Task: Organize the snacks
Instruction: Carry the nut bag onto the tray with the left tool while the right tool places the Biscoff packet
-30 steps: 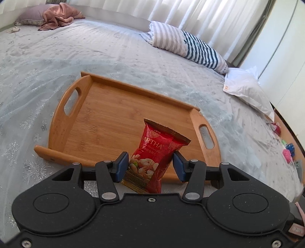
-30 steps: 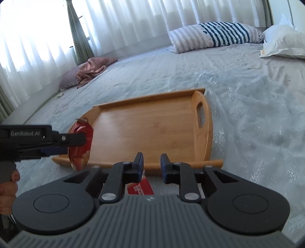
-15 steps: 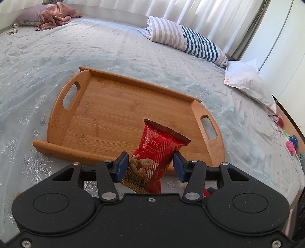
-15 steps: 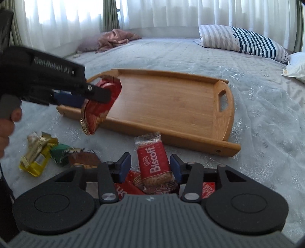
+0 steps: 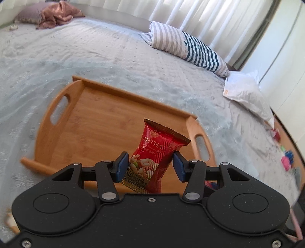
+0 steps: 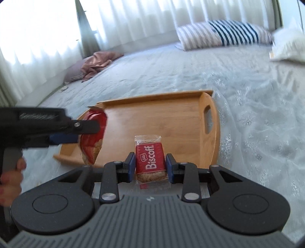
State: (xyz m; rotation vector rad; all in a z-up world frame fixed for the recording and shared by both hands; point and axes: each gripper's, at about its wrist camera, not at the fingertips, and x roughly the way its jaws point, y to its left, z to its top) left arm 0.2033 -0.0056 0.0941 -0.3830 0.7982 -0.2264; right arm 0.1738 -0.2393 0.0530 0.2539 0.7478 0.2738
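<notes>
My left gripper (image 5: 150, 166) is shut on a red nut packet (image 5: 154, 152) and holds it upright above the near edge of the empty wooden tray (image 5: 99, 124). In the right wrist view the same packet (image 6: 93, 139) hangs over the tray's near left corner (image 6: 171, 118), held by the left gripper (image 6: 76, 131). My right gripper (image 6: 150, 167) is shut on a red Biscoff biscuit pack (image 6: 149, 158), lifted in front of the tray's near rim.
The tray lies on a pale grey bedspread (image 5: 114, 57). A striped pillow (image 5: 186, 47) and a white pillow (image 5: 247, 95) lie at the far right. A pink blanket (image 5: 55, 15) lies at the far left. Small toys (image 5: 286, 158) sit on a wooden edge at the right.
My right gripper closed on the Biscoff pack and lifted it from the snack pile toward the tray. My left gripper stayed shut on the nut packet and shifted slightly over the tray.
</notes>
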